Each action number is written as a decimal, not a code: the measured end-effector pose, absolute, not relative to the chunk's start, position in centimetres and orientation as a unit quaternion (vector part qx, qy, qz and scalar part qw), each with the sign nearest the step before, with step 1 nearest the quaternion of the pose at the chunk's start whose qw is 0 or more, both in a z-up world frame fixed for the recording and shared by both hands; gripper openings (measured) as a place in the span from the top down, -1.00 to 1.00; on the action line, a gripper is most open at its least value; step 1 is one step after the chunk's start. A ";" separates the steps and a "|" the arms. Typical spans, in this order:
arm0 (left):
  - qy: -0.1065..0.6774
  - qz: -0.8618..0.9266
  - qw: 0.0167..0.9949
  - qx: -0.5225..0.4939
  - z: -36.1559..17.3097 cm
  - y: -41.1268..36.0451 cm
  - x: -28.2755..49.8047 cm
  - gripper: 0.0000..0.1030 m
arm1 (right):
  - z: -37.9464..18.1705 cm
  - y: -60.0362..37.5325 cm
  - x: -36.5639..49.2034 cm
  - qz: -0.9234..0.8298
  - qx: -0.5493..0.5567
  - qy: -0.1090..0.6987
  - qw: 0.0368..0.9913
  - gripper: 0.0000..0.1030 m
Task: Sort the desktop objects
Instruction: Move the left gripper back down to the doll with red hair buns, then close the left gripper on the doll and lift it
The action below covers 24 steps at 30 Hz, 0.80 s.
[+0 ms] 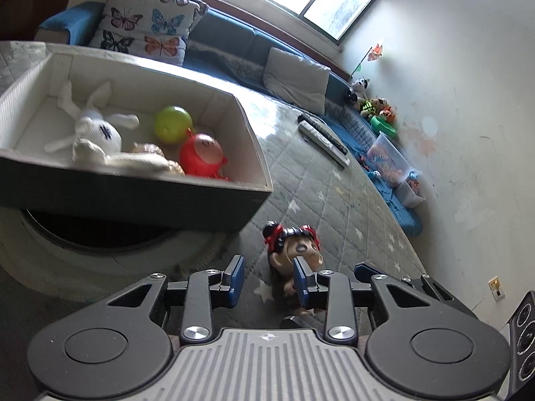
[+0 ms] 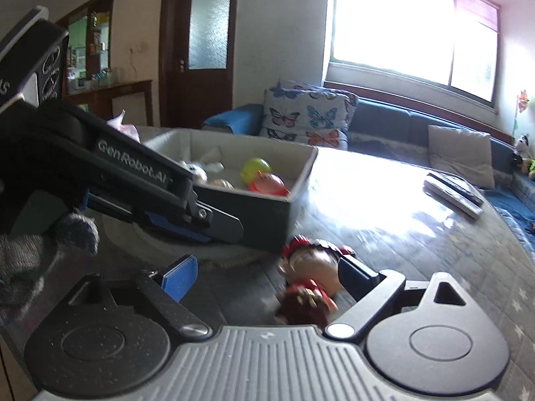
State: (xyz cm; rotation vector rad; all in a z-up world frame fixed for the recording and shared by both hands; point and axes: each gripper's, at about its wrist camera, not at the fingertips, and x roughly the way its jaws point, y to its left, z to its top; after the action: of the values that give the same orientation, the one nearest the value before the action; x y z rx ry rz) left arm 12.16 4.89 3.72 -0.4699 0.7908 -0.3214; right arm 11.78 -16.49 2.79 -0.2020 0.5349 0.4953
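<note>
Living room, blue sofa under window; glossy quilted star-print mat (image 1: pixel 334 180) covers the worktop, wide bare stretch right of the box. Rigid grey fabric box (image 1: pixel 140 197) holds soft and plastic toys. Hard doll figurine (image 2: pixel 311 277) lies near box's front corner. Left gripper (image 1: pixel 267 284) narrowly parted, empty, doll just beyond. Right gripper (image 2: pixel 267 277) wide open, straddling doll, contact unclear.
</note>
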 end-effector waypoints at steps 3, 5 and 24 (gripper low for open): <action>0.386 -0.161 0.880 -0.227 3.4 4.3 12.2 0.32 | 2.2 -17.1 11.7 0.235 -0.094 0.269 0.929 -0.83; 0.389 -0.165 0.877 -0.228 3.3 3.9 12.3 0.32 | 1.8 -17.4 11.6 0.231 -0.087 0.273 0.930 -0.83; 0.406 -0.184 0.856 -0.263 2.4 1.7 15.2 0.31 | -0.7 -19.4 15.0 0.203 -0.021 0.321 0.925 -0.82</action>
State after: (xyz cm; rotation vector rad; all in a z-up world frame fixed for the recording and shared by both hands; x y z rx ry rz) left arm 15.19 1.74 2.41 -0.5534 0.8525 -0.3870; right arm 15.01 -19.37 -0.68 -0.0424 0.6576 0.4167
